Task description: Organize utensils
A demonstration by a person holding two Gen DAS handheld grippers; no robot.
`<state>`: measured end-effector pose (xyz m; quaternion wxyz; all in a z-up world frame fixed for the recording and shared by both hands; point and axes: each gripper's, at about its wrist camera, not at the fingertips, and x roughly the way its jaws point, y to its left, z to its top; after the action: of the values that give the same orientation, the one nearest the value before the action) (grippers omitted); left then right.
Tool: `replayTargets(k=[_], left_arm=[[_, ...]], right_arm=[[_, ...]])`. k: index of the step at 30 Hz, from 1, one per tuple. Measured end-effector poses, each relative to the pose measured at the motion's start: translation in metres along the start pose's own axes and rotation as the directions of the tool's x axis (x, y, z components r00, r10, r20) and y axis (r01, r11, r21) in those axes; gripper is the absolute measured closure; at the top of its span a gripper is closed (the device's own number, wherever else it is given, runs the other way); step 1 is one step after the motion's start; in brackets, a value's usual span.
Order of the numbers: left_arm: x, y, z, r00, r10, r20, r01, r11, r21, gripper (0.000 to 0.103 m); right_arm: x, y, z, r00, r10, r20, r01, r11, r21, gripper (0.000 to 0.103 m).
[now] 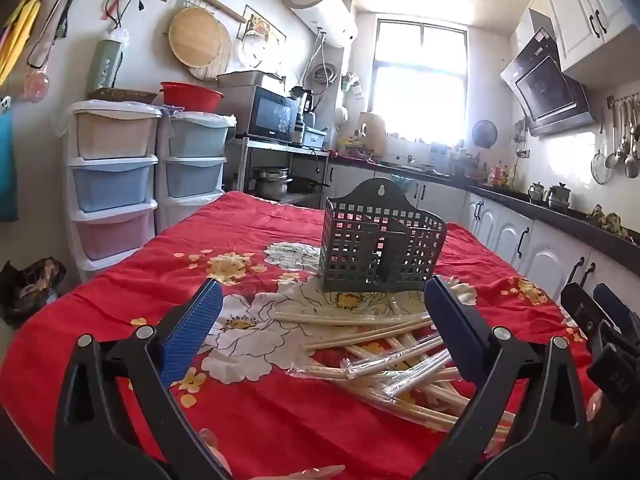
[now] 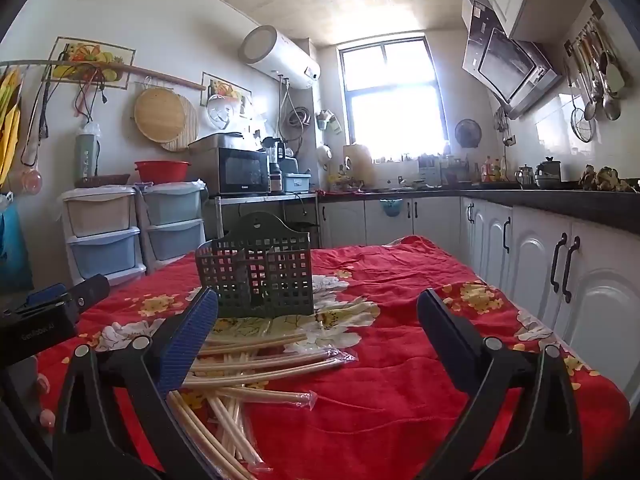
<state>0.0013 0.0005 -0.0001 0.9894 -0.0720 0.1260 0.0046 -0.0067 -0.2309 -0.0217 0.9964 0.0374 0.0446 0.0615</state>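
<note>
Left gripper (image 1: pixel 324 312): tilted slightly down toward the table, jaws spread wide, nothing between the blue pads (image 1: pixel 192 332). It hovers above the near end of the table, with the pile of chopsticks (image 1: pixel 384 344) seen through the gap and partly under its right-hand finger.

Right gripper (image 2: pixel 316 320): held about level, jaws likewise spread wide and empty. Its left-hand finger overlaps the near end of the same pile in its own view.

Chopsticks: pale wooden sticks, lying loose and criss-crossed on the red floral tablecloth (image 1: pixel 248 412). Several are sealed in clear plastic sleeves; others look bare. The pile sits on the near side of the utensil holder (image 1: pixel 380 248), its far sticks reaching almost to the holder's base.

Utensil holder: dark perforated plastic basket, upright on the cloth, with a raised rounded back bearing a hanging hole and inner dividers. No utensil is visible standing in it.

View differences: the left wrist view catches the right gripper at its right edge, with fingertips of the person's hand (image 1: pixel 316 472) showing at the bottom edge. The right wrist view shows the left gripper's body at its left edge, and more of the white cabinets (image 2: pixel 568 280) running along the table's right side.
</note>
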Motion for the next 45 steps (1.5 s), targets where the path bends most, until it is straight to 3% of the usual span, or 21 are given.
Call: replayTargets(k=[5,45], left_arm=[[-0.0024,-0.0029,-0.0008,1.0,0.004,0.026,-0.004,1.0,0.02,0.01],[0.0009,-0.0044,0.0012,1.0,0.0,0.02,-0.001,1.0,0.014,0.01]], right_arm=[[0.0006,-0.0002,-0.0003,1.0,0.002,-0.003,-0.002,1.0,-0.001,0.006],[0.0025,0.0005,-0.0025,1.0,0.003,-0.028,-0.003,1.0,0.006,0.006]])
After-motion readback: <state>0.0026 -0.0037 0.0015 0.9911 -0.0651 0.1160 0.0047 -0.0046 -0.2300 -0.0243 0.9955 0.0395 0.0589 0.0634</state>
